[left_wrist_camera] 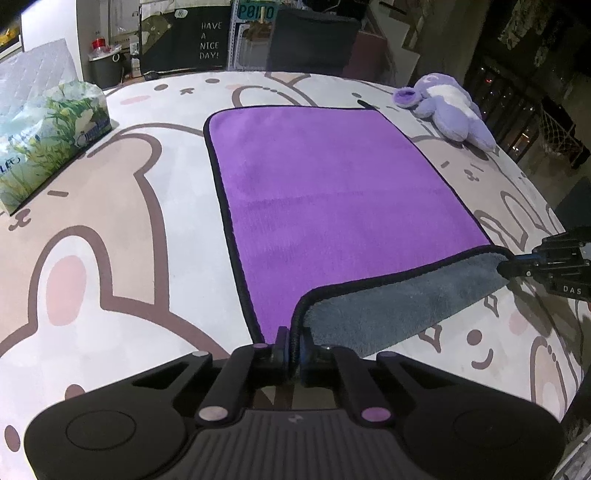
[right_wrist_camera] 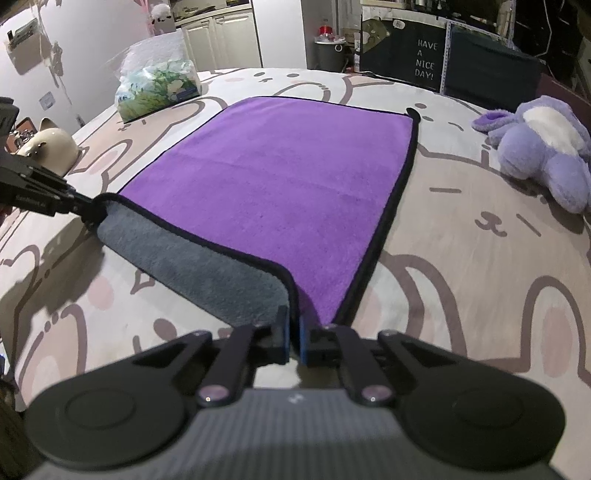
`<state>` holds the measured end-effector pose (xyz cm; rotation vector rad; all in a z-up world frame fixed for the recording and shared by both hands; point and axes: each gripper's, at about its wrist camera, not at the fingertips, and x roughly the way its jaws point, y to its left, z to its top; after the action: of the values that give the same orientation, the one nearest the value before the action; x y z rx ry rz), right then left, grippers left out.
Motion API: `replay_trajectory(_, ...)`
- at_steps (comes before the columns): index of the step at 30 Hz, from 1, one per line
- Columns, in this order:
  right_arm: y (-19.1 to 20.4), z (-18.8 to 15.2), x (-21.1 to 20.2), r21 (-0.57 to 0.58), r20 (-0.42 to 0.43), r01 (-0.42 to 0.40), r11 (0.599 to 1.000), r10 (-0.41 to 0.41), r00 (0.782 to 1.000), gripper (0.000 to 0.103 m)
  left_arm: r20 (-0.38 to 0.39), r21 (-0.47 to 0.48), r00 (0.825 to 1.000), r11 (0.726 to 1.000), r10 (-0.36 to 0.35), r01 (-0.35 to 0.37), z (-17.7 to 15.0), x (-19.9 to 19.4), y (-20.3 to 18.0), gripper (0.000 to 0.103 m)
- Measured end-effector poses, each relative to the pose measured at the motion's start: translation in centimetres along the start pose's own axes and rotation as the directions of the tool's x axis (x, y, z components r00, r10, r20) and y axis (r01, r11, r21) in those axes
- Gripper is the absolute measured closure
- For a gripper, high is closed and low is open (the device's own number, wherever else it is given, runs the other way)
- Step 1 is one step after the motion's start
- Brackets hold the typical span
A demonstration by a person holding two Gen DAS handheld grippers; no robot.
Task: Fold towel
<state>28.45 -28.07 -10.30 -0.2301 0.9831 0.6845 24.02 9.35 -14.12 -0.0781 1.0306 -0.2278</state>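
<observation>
The purple plush towel with black piping (left_wrist_camera: pixel 332 192) lies spread on the cream bedspread printed with brown cartoon rabbits (left_wrist_camera: pixel 110 236); its near edge is lifted and turned over, grey underside (left_wrist_camera: pixel 388 306) showing. The left gripper (left_wrist_camera: pixel 291 350) has its jaws pinched tight on the towel's near left corner; the right gripper (right_wrist_camera: pixel 293 332) is clamped the same way on the near right corner (in the left view its black body (left_wrist_camera: pixel 554 266) carries the letters "DAS"; the rest is cut off). Left of the towel sits a soft tissue pack with a green grass print (left_wrist_camera: pixel 48 147), its brand lettering too distorted to read; right of the towel, towards its far corner, lies a lilac and white stuffed animal (right_wrist_camera: pixel 543 144). Beyond the towel's far edge, off the bed, a dark hanging cloth (right_wrist_camera: pixel 424 59) reads "HAVE A NICE DAY!"; beside it a teal plate (left_wrist_camera: pixel 256 13) reads roughly "P0110"; a grey bin (right_wrist_camera: pixel 328 53) stands there too.
</observation>
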Motion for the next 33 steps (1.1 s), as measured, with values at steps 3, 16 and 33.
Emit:
replay_trajectory(3,0.0,0.1,-0.3,0.01,0.015,0.005,1.0,-0.005,1.0,0.097,0.022,-0.001,1.0,1.0,0.009,-0.009,0.1,-0.3,-0.1,0.098)
replay_trajectory(16,-0.8,1.5,-2.9,0.086,0.146,0.003,0.996,-0.016,0.989,0.097,0.148,0.009,0.989,0.999,0.03,-0.032,1.8,-2.5,-0.2,0.098)
replay_trajectory(33,-2.1,5.2,-2.8,0.103,0.249,0.048,0.994,-0.072,0.966,0.098,0.256,0.025,0.964,0.997,0.068,-0.077,5.6,-1.9,0.1,0.098)
